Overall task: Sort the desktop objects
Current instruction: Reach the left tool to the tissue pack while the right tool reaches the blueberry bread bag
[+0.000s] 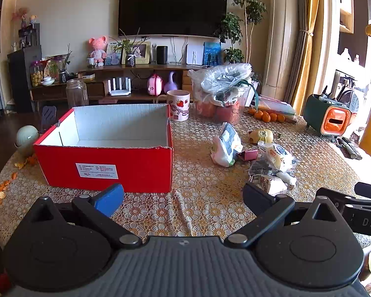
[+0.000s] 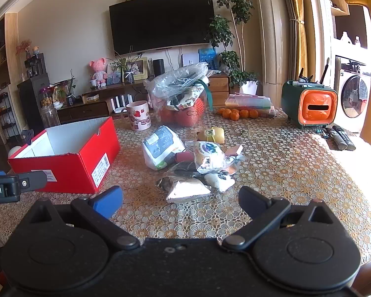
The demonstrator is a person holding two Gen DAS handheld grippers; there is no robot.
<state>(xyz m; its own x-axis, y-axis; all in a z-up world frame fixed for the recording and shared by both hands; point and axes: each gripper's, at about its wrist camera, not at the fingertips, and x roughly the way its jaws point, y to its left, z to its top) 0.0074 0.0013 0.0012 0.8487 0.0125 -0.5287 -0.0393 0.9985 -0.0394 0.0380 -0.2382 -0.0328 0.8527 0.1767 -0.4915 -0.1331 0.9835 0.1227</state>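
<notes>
Left gripper [image 1: 183,193] and right gripper [image 2: 180,195] are held side by side, tilted downward, jaws spread wide, nothing gripped.

Sitting open-topped on the patterned surface [image 2: 272,163]: red cardboard box [image 1: 106,163], white inside, nothing in it, white label facing forward. Lying in a loose heap to its right, well apart from it: white-and-green pouch [image 2: 160,148] leaning tilted with dark label upward; round snack in clear wrapper [image 2: 207,157] resting against the pouch's right side; pink binder clip [image 1: 247,154] wedged between the two; silver foil packet [image 2: 185,189] lying flat at the near edge of the heap; small white packet [image 2: 220,180] touching it on the right. Lying just behind the heap: yellow pack [image 2: 211,135].
</notes>
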